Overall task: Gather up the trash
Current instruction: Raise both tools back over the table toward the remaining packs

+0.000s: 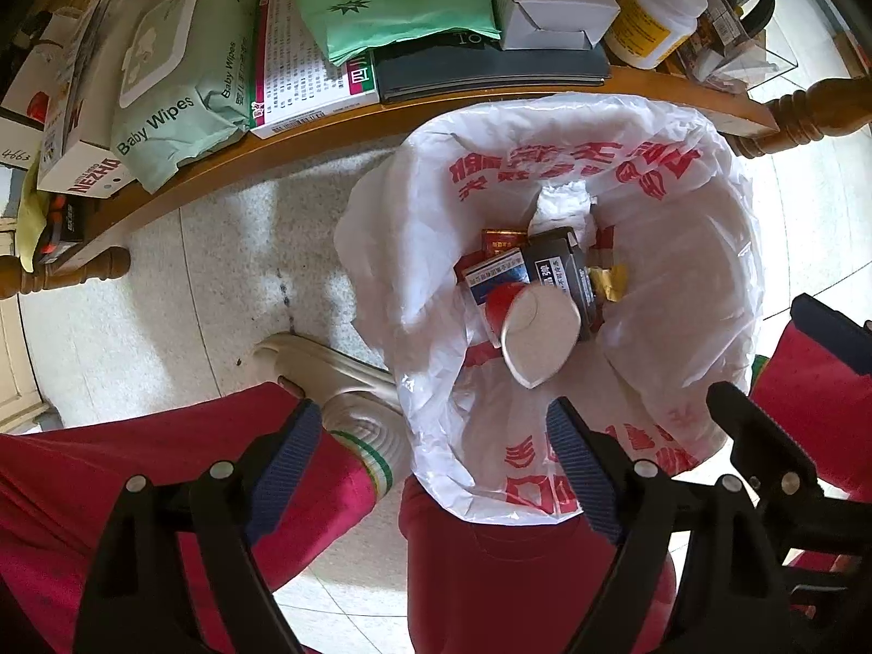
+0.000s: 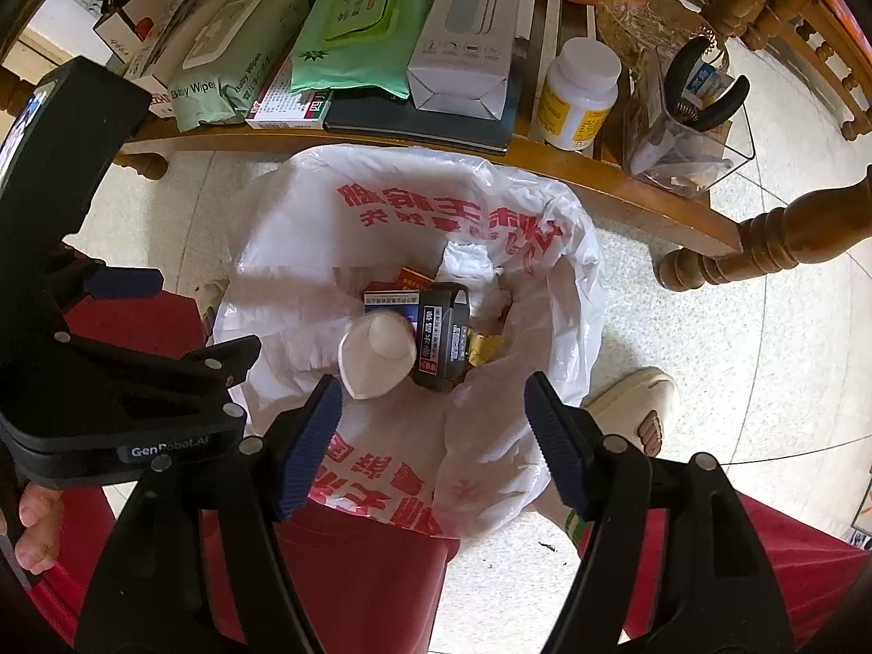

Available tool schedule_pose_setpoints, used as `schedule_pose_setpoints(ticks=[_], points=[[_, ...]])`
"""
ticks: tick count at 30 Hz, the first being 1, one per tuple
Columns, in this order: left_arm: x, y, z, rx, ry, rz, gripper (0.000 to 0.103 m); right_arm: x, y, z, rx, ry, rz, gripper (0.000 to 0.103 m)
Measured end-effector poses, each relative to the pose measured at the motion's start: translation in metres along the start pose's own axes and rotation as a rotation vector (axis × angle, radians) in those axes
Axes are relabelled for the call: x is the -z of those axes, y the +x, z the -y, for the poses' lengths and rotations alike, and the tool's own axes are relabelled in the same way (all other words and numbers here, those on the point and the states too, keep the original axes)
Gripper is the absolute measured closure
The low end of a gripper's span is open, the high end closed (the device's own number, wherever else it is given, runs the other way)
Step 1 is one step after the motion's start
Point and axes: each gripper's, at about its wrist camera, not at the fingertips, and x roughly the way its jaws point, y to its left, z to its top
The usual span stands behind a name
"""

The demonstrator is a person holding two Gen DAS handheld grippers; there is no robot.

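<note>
Your left tongs (image 1: 436,468) and right tongs (image 2: 433,436) both gape empty above the bag-lined bin (image 1: 708,250), white cup (image 1: 537,335) blurred amid cigarette packs (image 2: 441,335) inside - cluttered worktop (image 2: 599,180) just behind.

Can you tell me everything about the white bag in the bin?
The white bag is thin, crinkly plastic with big red printed characters. It lines a red bin, its mouth open and folded out over the rim. It stands on the pale floor just in front of a wooden table. Inside it lie small boxes, crumpled white tissue, a yellow wrapper and a blurred white cup-like thing. No gripper touches it.
</note>
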Motion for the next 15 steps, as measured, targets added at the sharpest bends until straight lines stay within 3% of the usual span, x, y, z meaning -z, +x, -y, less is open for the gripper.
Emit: schedule_pose_setpoints(ticks=[15], points=[[0.0012, -0.0042, -0.0010, -0.014, 0.003, 0.009, 0.020, 0.0021, -0.0023, -0.0018, -0.003, -0.002, 0.008, 0.035]])
